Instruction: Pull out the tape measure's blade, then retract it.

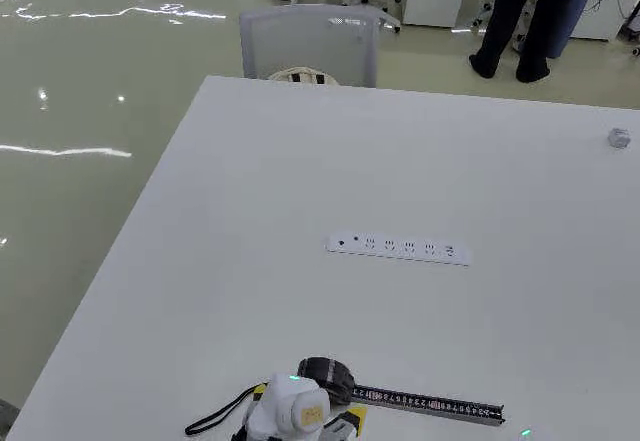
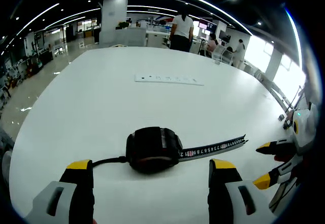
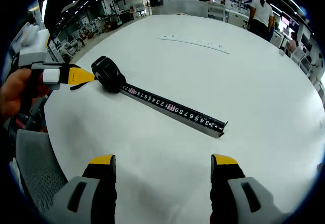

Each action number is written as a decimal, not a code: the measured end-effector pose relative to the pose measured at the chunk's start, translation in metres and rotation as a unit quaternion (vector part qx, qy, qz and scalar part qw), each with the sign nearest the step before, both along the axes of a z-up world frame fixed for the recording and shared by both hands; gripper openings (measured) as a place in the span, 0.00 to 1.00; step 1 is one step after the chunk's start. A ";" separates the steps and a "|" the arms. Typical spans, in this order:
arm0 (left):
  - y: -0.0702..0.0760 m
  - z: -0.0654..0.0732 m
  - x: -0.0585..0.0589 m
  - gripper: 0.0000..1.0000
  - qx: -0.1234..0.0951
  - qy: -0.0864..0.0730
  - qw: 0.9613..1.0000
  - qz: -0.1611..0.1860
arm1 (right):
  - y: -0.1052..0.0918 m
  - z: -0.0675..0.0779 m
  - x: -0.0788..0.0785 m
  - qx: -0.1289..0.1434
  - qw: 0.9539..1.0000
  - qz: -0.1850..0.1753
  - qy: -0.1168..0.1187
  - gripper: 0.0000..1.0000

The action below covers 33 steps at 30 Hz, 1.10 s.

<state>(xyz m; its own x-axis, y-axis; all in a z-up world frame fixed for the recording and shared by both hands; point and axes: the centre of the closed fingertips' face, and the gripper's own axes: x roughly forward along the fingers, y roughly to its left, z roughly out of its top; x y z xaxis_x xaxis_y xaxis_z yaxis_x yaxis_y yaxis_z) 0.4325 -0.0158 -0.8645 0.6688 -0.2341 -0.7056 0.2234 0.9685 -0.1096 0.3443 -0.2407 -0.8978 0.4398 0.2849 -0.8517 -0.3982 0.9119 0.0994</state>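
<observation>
Over the table [image 1: 300,161], left tongs [image 2: 150,165] and right tongs [image 3: 163,159] gape empty, facing tape measure [image 2: 152,149].

We saw a black tape measure [image 2: 154,149] whose matt case looked like rubbery plastic. Its dark blade [image 3: 172,107] had a slight sheen and white printed figures, and its wrist strap [image 1: 215,416] looked like black cord. The table [image 1: 300,181] was white, smooth and matt; the power strip [image 1: 398,248] was white plastic. The floor [image 1: 80,81] was highly glossy. The chair [image 1: 310,46] had a back that looked like grey mesh.
</observation>
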 end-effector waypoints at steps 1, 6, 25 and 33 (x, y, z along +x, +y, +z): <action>0.000 -0.001 0.001 0.91 0.000 0.000 1.000 0.000 | 0.000 -0.001 0.001 0.000 1.000 0.001 0.001 0.77; -0.003 -0.002 0.005 0.89 0.001 0.001 1.000 0.000 | -0.003 -0.005 0.006 -0.003 1.000 0.005 0.005 0.76; -0.008 -0.017 0.016 0.85 0.006 0.012 1.000 0.008 | -0.023 -0.022 0.022 -0.027 0.999 0.033 0.017 0.72; -0.010 -0.022 0.021 0.84 0.008 0.017 1.000 0.011 | -0.029 -0.024 0.030 -0.040 0.998 0.052 0.017 0.71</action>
<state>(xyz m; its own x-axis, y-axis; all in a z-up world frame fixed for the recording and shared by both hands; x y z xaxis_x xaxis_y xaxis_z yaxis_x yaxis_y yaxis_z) 0.4534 -0.0259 -0.8870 0.6501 -0.2084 -0.7307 0.1978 0.9749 -0.1020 0.3740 -0.2696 -0.9222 0.3818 0.2589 -0.8873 -0.4893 0.8710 0.0436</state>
